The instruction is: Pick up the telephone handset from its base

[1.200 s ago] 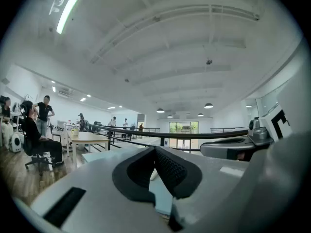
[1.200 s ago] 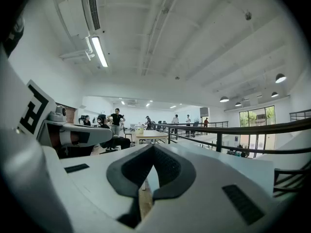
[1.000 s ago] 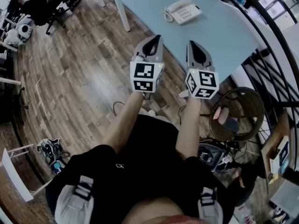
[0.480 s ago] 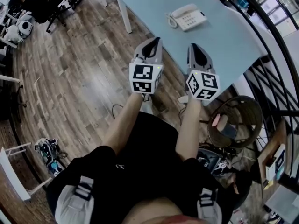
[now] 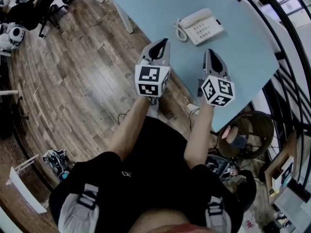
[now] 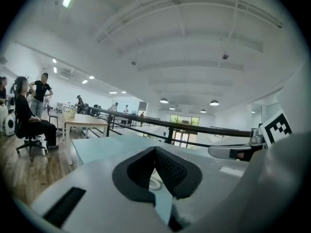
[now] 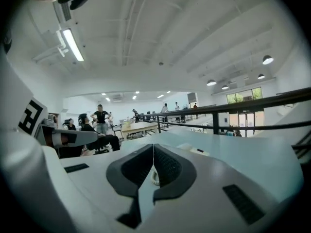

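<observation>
Both tips are held just over the near edge of the table (image 5: 243, 57); bare top is left ahead of them, and a railing (image 6: 194, 126) is seen beyond the far side. The left gripper (image 5: 163, 41) and the right gripper (image 5: 210, 52) are both pressed together, with nothing pinched. The handset (image 5: 193, 18) is laid on its base (image 5: 208, 30), ahead of both tips, apart from them and nearer the right one.

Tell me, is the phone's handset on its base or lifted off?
On its base: the handset lies flat along the edge of the white telephone on the blue table.
</observation>
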`<action>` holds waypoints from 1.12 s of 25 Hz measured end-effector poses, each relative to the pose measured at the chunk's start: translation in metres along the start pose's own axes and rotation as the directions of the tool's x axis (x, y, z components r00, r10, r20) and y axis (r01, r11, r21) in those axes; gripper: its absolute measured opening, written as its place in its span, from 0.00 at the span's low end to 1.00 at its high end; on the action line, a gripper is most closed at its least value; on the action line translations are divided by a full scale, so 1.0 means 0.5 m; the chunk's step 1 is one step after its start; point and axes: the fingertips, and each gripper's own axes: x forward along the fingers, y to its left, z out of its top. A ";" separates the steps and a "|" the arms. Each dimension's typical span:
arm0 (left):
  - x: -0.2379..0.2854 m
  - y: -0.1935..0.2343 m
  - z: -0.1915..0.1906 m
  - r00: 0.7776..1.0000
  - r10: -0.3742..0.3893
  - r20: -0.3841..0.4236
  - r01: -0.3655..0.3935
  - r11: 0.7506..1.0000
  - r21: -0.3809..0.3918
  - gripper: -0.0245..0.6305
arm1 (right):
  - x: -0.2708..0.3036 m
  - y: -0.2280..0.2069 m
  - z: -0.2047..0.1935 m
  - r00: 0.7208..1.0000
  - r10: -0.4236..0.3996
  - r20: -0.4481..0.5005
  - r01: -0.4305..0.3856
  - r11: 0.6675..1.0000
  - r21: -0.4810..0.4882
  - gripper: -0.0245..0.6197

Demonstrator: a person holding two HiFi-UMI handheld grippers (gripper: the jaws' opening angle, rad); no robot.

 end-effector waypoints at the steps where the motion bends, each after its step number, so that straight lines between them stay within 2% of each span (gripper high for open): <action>1: 0.033 0.029 -0.005 1.000 0.003 -0.019 -0.003 1.000 -0.006 0.04 | 0.030 -0.021 -0.009 0.999 -0.027 -0.017 0.028 0.999 0.021 0.03; 3: 0.100 0.085 -0.012 0.999 0.006 -0.050 -0.007 1.000 -0.019 0.04 | 0.096 -0.045 -0.015 0.997 -0.058 -0.042 0.059 0.997 0.042 0.03; 7: 0.222 0.149 -0.024 0.995 -0.010 -0.097 0.006 0.999 -0.046 0.04 | 0.221 -0.049 -0.005 0.997 -0.054 -0.058 0.056 0.998 0.042 0.03; 13: 0.330 0.142 -0.057 0.984 -0.073 -0.161 0.065 0.996 -0.058 0.04 | 0.301 -0.063 -0.025 0.992 -0.054 -0.112 0.053 0.998 -0.014 0.03; 20: 0.405 0.105 -0.101 0.970 -0.096 -0.222 0.082 0.994 -0.075 0.04 | 0.340 -0.132 -0.059 0.986 -0.057 -0.158 0.060 0.998 0.013 0.03; 23: 0.422 0.095 -0.113 0.967 -0.098 -0.236 0.081 0.994 -0.079 0.04 | 0.353 -0.153 -0.083 0.982 -0.028 -0.186 0.050 0.993 0.111 0.03; 26: 0.438 0.098 -0.119 0.966 -0.093 -0.243 0.073 0.993 -0.089 0.04 | 0.378 -0.174 -0.117 0.976 0.008 -0.217 0.048 0.966 0.254 0.04; 27: 0.443 0.101 -0.124 0.965 -0.092 -0.247 0.071 0.993 -0.093 0.04 | 0.389 -0.179 -0.132 0.972 0.023 -0.234 0.049 0.955 0.293 0.05; 28: 0.446 0.104 -0.129 0.963 -0.092 -0.253 0.069 0.993 -0.098 0.04 | 0.400 -0.182 -0.148 0.966 0.042 -0.256 0.046 0.943 0.329 0.11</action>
